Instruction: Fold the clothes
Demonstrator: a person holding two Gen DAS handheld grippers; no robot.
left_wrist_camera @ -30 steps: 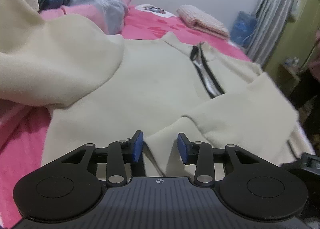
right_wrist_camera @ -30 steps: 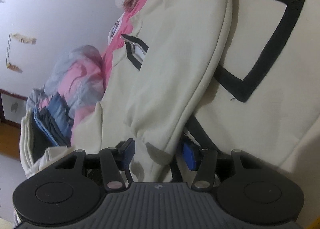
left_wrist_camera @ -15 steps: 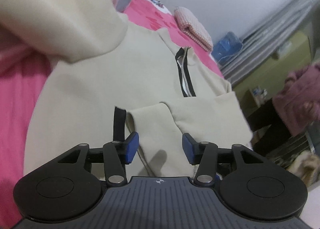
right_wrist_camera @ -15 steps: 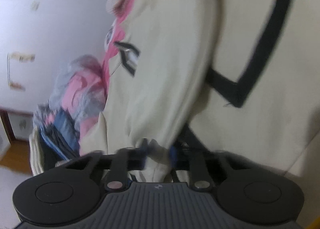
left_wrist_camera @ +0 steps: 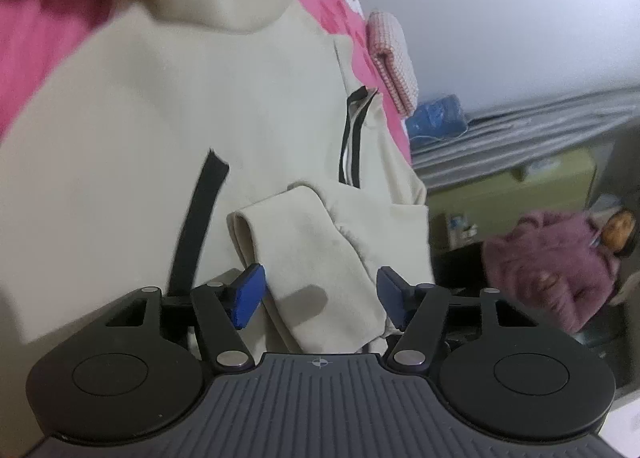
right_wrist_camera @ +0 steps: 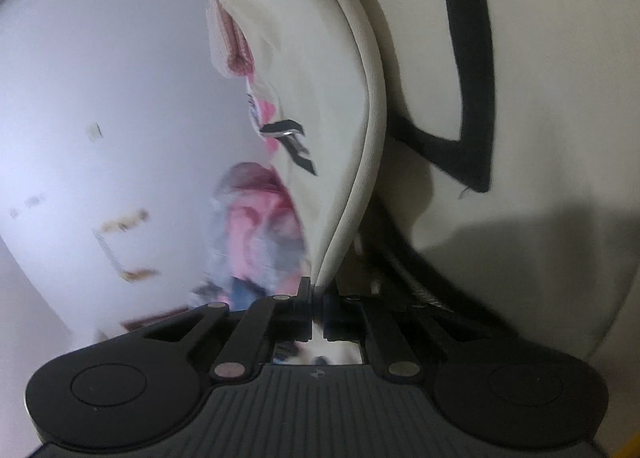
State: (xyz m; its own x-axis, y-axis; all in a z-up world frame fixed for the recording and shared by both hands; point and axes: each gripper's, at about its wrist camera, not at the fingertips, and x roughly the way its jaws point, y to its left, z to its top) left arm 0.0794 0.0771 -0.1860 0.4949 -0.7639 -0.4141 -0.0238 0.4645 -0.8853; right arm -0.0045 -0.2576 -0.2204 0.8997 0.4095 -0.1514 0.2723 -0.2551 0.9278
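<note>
Lying spread over the pink bed cover, the cream fleece sweatshirt with black trim is filling most of the left wrist view, its zip collar pointing toward the far wall. The left gripper is hanging just above a folded cream sleeve cuff; its blue pads are standing apart on both sides of the cuff and not pressing it, and the jaws are opening. A folded checked cloth is resting further back on the bed, and a person in a purple fluffy top is standing at the right edge. In the right wrist view the picture is rolled sideways; the right gripper is clenched tightly on a seamed edge of the same cream sweatshirt, which is running up from the jaws as a taut ridge. The fabric is looking soft, thick and light, so it is probably going to sag and drag when lifted from one point only. I am judging that hems, cuffs and seams are the safest places to pinch, because they are giving more layers for the pads.
</note>
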